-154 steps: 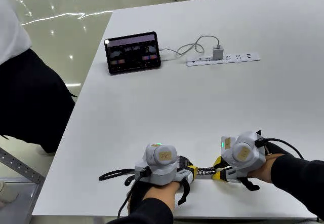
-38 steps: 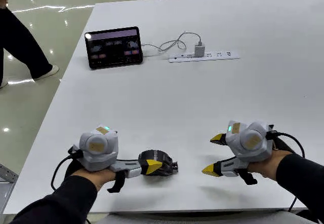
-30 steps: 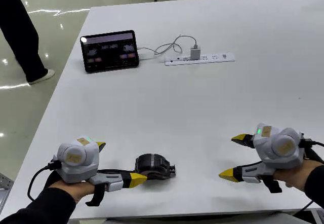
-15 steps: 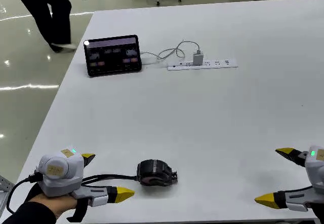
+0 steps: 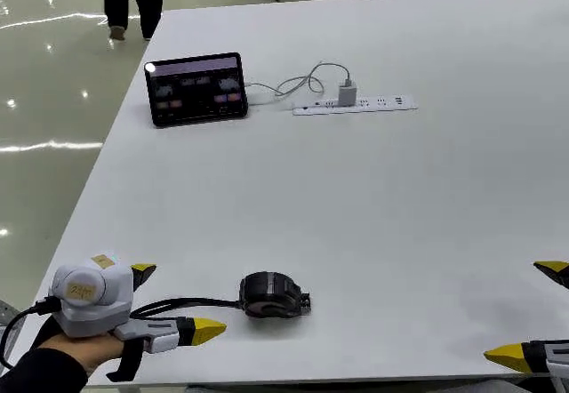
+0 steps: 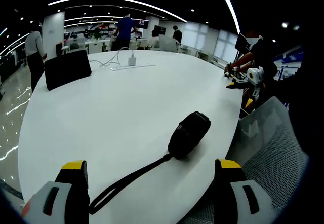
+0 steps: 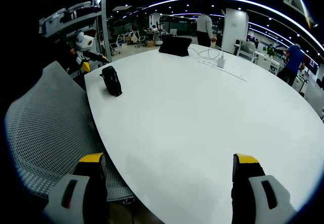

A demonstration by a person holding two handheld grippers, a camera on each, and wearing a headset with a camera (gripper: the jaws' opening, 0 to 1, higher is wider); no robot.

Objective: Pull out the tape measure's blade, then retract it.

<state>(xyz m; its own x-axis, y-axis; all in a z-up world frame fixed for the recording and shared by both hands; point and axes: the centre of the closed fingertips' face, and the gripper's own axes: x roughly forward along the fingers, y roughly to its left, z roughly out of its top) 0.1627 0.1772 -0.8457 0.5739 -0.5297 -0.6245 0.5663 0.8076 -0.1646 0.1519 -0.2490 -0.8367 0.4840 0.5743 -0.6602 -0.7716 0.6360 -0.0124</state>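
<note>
White worktable [image 5: 373, 188]: black round tape measure [image 5: 271, 294] lies free, no blade out. Left gripper [image 5: 175, 300] & right gripper [image 5: 529, 311] both gape empty, neither touching it; prob. done, else not begun.

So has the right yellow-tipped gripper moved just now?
Yes. The right gripper went rightward, away from the round black tape measure, now well right of the white power strip.
</note>
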